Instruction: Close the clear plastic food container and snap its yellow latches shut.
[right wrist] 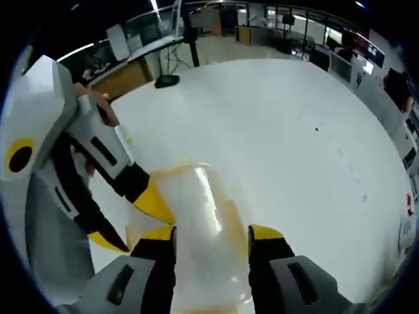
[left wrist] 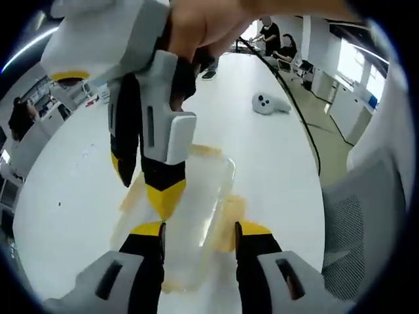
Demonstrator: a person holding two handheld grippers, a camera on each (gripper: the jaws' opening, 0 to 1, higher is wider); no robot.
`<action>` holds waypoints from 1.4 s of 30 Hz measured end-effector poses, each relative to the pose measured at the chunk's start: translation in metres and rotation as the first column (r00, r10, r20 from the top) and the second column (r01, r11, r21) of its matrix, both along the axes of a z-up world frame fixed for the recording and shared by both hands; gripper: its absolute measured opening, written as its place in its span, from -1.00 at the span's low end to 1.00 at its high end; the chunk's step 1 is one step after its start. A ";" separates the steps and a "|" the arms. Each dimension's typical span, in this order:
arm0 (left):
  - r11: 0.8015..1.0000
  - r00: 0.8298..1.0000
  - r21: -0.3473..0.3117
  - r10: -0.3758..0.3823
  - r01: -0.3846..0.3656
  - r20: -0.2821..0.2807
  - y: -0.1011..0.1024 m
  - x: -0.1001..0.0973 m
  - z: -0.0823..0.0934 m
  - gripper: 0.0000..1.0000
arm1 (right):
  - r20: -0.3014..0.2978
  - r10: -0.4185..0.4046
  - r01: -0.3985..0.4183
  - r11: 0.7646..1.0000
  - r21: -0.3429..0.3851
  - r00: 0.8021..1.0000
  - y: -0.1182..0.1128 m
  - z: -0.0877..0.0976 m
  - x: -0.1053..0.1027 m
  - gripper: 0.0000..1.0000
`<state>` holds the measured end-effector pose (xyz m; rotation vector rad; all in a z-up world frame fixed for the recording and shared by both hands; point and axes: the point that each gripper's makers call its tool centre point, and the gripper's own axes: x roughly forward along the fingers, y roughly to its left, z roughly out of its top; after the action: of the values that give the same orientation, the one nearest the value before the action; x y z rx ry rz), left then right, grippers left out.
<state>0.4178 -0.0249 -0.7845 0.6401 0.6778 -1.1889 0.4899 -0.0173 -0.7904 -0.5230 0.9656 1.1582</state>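
Observation:
The clear plastic food container (left wrist: 200, 196) lies on the white table (left wrist: 262, 163), its lid on top and yellow latches (left wrist: 230, 219) showing at its sides and far end. My left gripper (left wrist: 200, 230) hovers over its near end, jaws open and straddling it. From above, the right gripper reaches in with one yellow fingertip (left wrist: 163, 196) pressing on the lid's left part. In the right gripper view the container (right wrist: 203, 216) sits between the jaws of my open right gripper (right wrist: 213, 234). The left gripper's yellow fingertip (right wrist: 154, 199) touches the container's left edge.
A white plush toy (left wrist: 268, 103) and a black cable (left wrist: 298, 104) lie farther along the table, where people sit at the end. A grey mesh chair (left wrist: 366, 216) stands at the right. A black stand base (right wrist: 167, 80) rests near the table's far edge.

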 end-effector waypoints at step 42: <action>0.991 0.967 0.119 0.025 -0.057 0.253 0.003 0.007 -0.010 -0.31 | -0.153 0.113 -0.123 0.991 -0.058 0.982 0.004 -0.009 -0.008 -0.29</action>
<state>0.4243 -0.0217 -0.7944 0.8624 0.5504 -1.0109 0.4823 -0.0131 -0.7995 -0.5592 1.1177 1.2887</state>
